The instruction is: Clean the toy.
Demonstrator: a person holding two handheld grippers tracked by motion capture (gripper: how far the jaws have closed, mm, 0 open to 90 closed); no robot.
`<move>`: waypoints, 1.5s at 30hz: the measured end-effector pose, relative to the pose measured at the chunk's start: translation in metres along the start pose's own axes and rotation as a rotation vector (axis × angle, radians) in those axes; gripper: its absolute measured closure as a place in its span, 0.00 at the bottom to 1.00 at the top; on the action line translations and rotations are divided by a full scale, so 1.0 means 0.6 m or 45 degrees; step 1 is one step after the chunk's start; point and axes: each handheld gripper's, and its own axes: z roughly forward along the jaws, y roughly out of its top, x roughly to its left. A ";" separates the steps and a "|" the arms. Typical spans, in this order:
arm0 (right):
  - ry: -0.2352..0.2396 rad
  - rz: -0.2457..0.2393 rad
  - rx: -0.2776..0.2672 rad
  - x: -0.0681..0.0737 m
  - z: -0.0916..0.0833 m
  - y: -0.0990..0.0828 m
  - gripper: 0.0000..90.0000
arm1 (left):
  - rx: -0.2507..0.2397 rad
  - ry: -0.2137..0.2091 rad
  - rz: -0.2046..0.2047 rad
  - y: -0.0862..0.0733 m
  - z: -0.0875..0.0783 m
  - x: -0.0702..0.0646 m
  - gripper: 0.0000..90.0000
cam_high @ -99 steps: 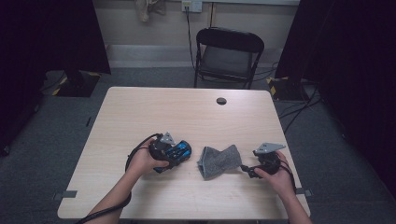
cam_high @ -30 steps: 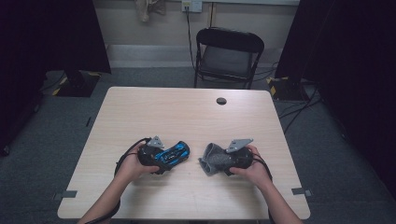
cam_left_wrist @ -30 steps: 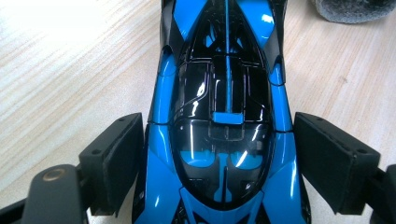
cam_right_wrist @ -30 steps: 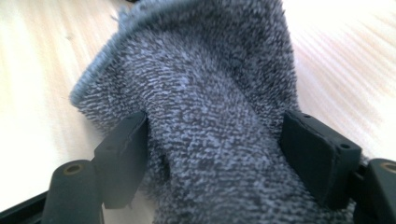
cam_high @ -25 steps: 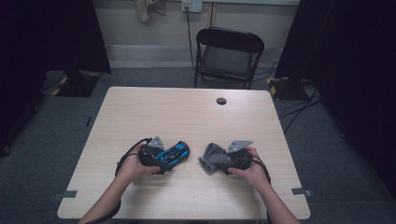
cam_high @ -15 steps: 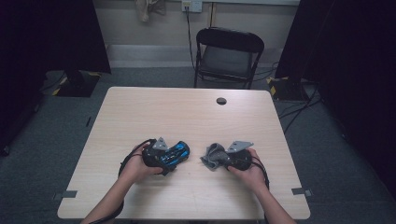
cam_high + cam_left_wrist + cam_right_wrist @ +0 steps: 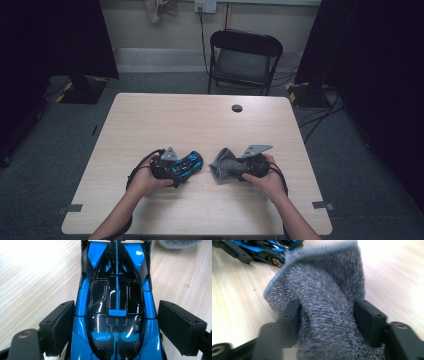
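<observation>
Two hand-held grippers work the worktop [image 7: 150, 120]: the left hand-held gripper [image 7: 117, 327] clamps the blue toy car [image 7: 116, 302], the right hand-held gripper [image 7: 325, 322], jaws just reopening, bunches the grey cloth [image 7: 324, 295] beside it, so wiping the car likely comes next.

Both tongs [image 7: 192, 165] [image 7: 227, 167] low, facing inward, jaws parted.

One toy car [image 7: 184, 165] (blue-black), one grey cloth [image 7: 226, 165], one chair [image 7: 244, 60].
</observation>
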 end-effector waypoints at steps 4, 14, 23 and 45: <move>0.035 -0.069 -0.017 -0.003 -0.023 0.007 0.34 | -0.003 0.006 0.005 0.000 0.001 -0.001 0.17; 0.101 -0.189 0.001 -0.010 -0.046 -0.015 0.29 | -0.009 0.007 -0.010 -0.001 0.001 -0.001 0.17; 0.064 -0.163 0.022 0.000 0.015 -0.029 0.38 | -0.006 0.003 -0.011 0.000 0.000 0.000 0.17; -0.075 0.025 -0.027 0.001 0.015 -0.038 0.74 | -0.005 0.031 -0.055 0.012 0.005 -0.004 0.28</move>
